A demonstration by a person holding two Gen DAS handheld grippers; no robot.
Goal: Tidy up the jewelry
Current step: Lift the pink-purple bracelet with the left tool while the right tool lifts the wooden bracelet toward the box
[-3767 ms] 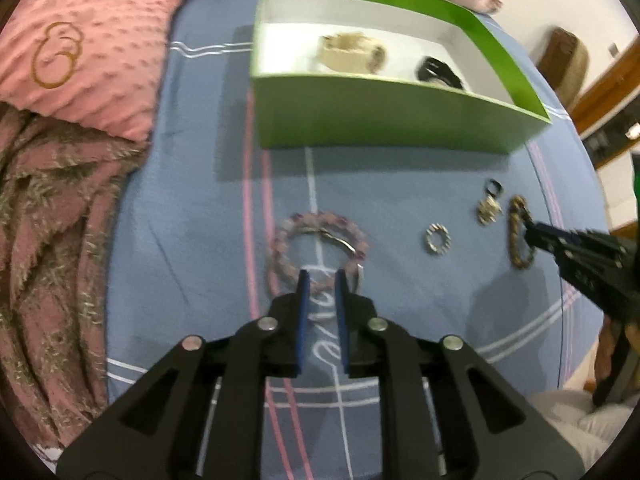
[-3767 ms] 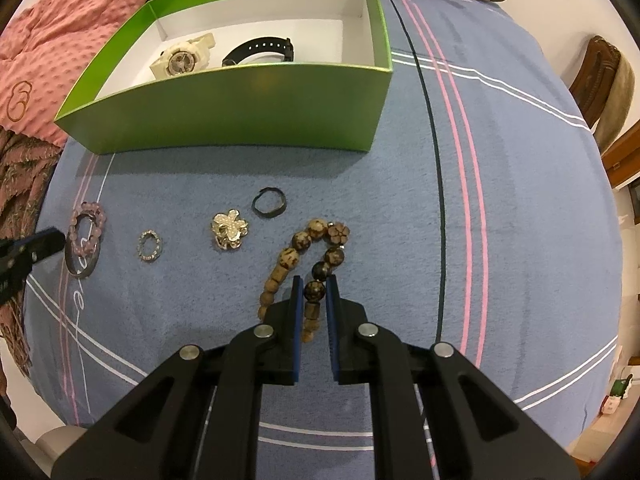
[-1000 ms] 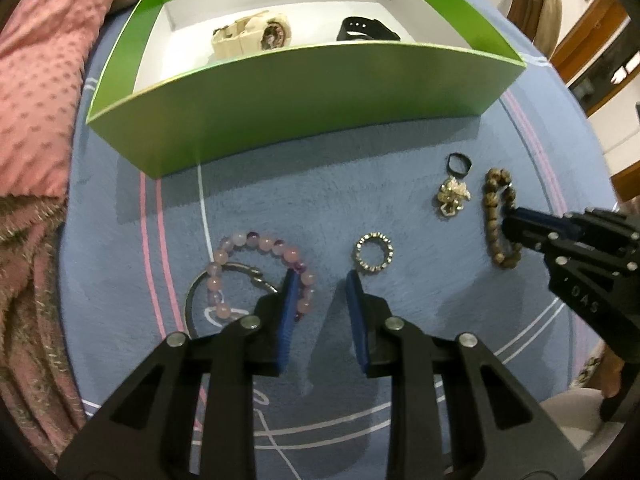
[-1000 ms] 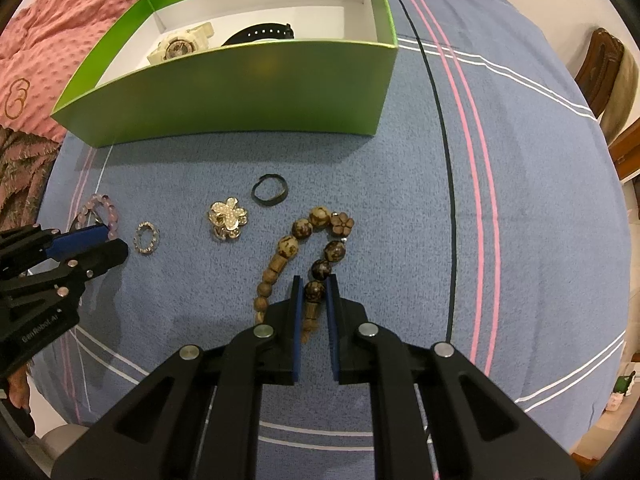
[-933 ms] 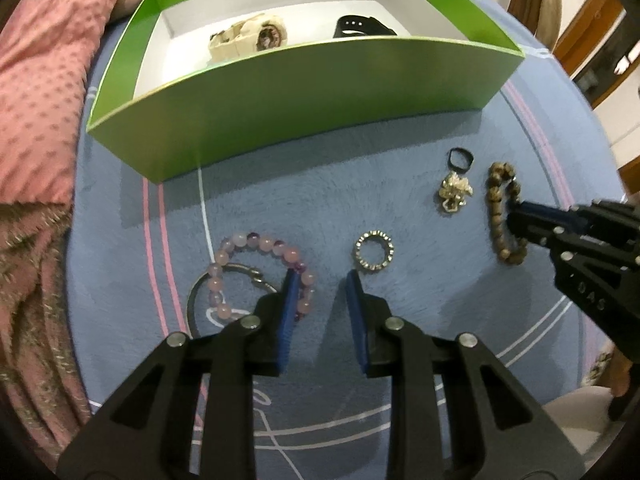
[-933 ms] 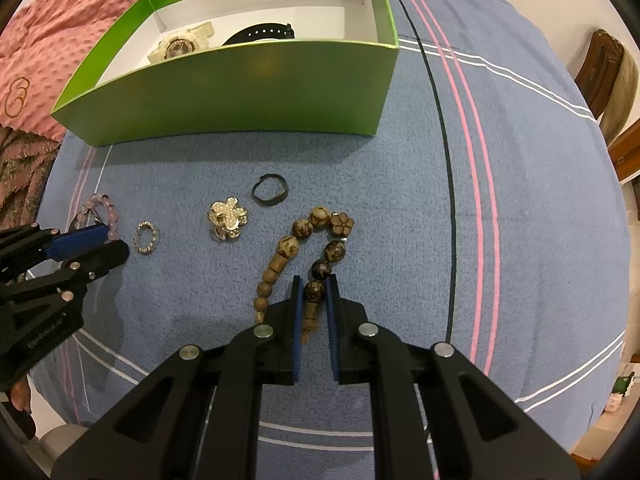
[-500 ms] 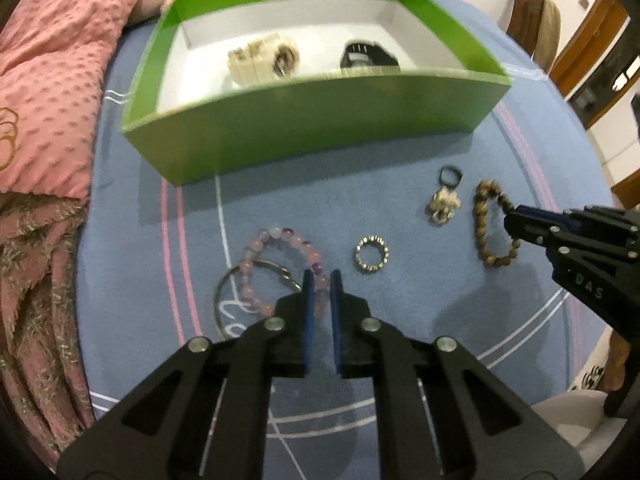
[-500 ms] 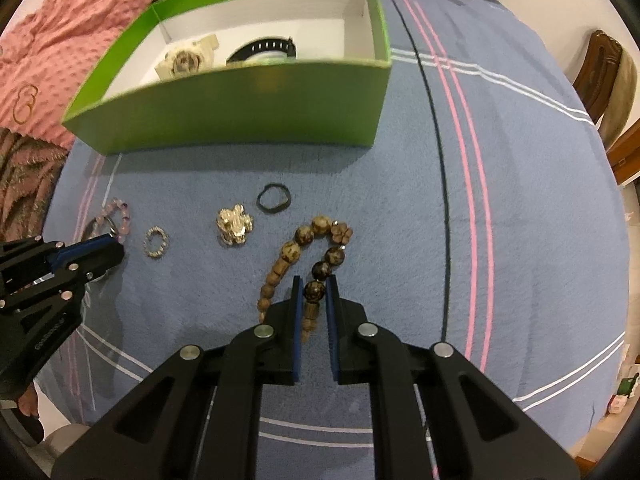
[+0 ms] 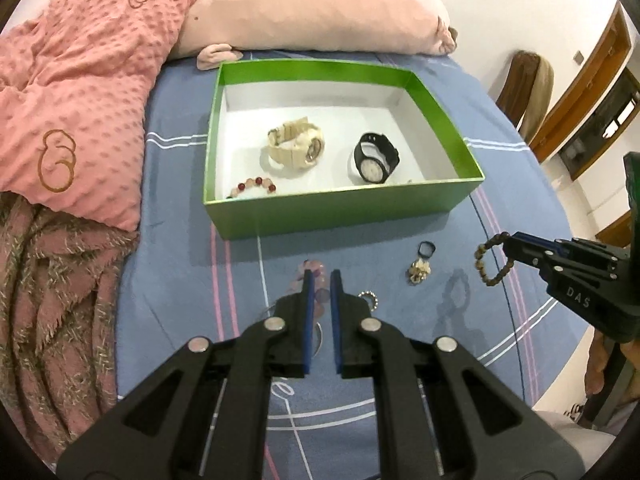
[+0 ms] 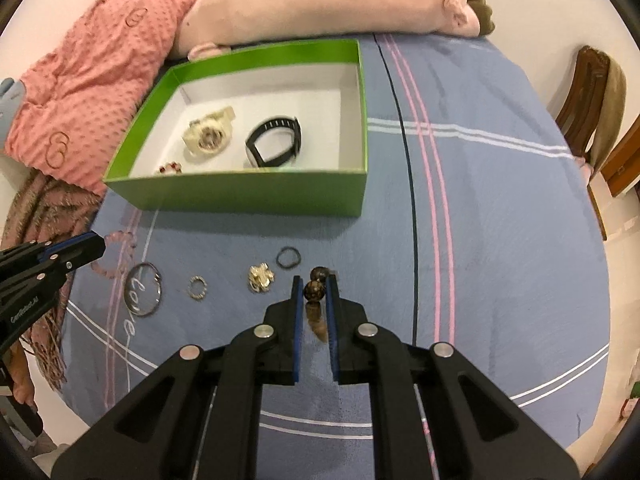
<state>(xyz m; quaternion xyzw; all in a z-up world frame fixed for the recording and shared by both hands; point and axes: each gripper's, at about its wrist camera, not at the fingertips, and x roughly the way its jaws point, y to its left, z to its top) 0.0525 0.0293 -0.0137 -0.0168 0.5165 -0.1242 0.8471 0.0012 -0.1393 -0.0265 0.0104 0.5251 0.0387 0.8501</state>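
On a blue bed, the left gripper (image 9: 319,280) is closed on a pink bead bracelet (image 10: 116,254), and the right gripper (image 10: 313,287) is closed on a brown bead bracelet (image 9: 491,262); both bracelets hang clear of the cover. The open green box (image 9: 340,210) lies just beyond, holding two watches. To finish well, carry each bracelet over the near wall, high enough that the dangling beads clear it, then release over bare floor.

Box (image 9: 340,216): glossy green card, matt white inside. Bedsheet (image 10: 480,220): soft matt blue cloth. Blanket (image 9: 80,80): pink, bumpy knit. Bangle (image 10: 143,289): shiny metal. Brown bracelet (image 9: 490,266): wooden-looking beads.
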